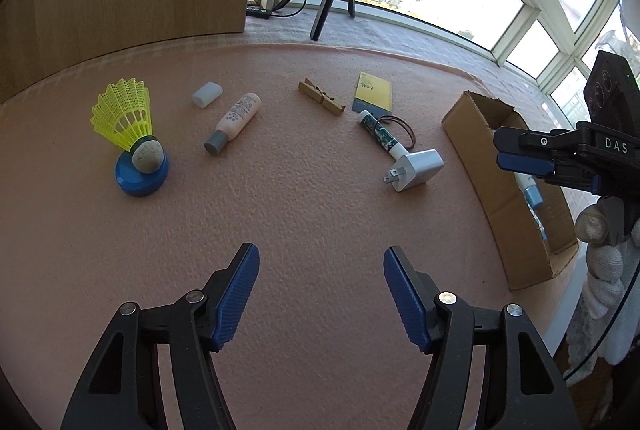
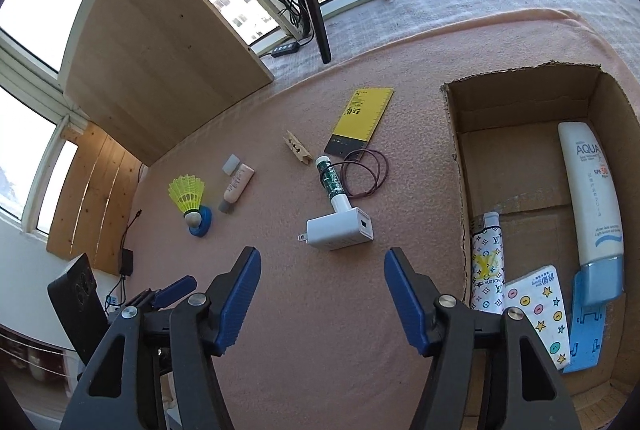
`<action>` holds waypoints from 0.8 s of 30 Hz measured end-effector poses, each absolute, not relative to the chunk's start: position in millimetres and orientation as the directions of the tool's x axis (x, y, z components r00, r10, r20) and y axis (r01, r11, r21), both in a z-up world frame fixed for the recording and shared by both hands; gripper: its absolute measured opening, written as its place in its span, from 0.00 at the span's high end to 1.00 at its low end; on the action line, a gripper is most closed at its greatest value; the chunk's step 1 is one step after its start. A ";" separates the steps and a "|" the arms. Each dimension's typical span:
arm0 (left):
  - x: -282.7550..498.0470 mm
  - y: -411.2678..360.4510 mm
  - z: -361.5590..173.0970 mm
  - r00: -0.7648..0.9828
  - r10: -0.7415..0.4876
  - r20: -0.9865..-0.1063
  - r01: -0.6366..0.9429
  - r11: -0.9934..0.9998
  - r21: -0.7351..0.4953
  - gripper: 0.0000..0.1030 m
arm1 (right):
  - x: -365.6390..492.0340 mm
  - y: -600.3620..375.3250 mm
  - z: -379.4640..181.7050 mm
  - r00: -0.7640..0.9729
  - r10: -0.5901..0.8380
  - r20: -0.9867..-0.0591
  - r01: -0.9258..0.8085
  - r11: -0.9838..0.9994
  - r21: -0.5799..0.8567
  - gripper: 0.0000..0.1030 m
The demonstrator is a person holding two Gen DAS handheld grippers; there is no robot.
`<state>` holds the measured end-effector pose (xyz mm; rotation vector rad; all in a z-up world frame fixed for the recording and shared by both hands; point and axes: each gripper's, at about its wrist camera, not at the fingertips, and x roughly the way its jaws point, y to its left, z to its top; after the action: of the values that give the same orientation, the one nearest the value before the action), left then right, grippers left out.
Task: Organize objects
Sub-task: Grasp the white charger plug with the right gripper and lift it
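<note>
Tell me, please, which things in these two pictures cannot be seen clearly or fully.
- Cardboard box contents, left wrist view: mostly hidden by its near wall and the right gripper.
- Blue holder, right wrist view: partly under the sunscreen tube.
- Yellow card print: too small to read.

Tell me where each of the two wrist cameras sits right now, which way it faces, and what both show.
Left wrist: behind the open left gripper, looking down across the pink mat; the right gripper and a gloved hand show at right.
Right wrist: behind the open right gripper, facing the mat and the brown cardboard box; the left gripper shows low left.
Shared: yellow plastic shuttlecock, white plug adapter, wooden clothespin, the box.
</note>
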<state>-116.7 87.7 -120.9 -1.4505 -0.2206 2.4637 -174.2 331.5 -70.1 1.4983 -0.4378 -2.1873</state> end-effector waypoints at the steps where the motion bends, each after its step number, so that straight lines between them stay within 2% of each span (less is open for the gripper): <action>1: -116.7 88.3 -121.4 -0.459 0.310 -0.833 -0.157 -0.951 -0.268 0.34 | -178.5 328.5 -71.5 -0.307 -0.519 -0.798 0.188 -0.855 0.484 0.48; 4: -116.6 91.2 -121.4 -0.459 0.313 -0.832 -0.160 -0.950 -0.269 0.34 | -193.0 320.3 -80.9 -0.286 -0.499 -0.818 0.181 -0.866 0.466 0.57; 15: -108.2 85.5 -122.7 -0.458 0.307 -0.834 -0.140 -0.952 -0.274 0.34 | -234.4 288.4 -115.3 -0.241 -0.404 -0.882 0.176 -0.912 0.369 0.64; 20: -104.3 82.4 -122.1 -0.461 0.311 -0.832 -0.135 -0.950 -0.280 0.34 | -233.9 287.5 -127.8 -0.210 -0.399 -0.892 0.168 -0.914 0.370 0.76; 24: -103.0 82.0 -121.6 -0.462 0.314 -0.829 -0.136 -0.949 -0.284 0.34 | -222.5 290.3 -132.5 -0.192 -0.407 -0.893 0.155 -0.911 0.382 0.76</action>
<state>-103.0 82.0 -121.6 -1.4548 -0.2573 2.4675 -222.5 290.3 -132.5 1.7159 -0.2918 -2.1572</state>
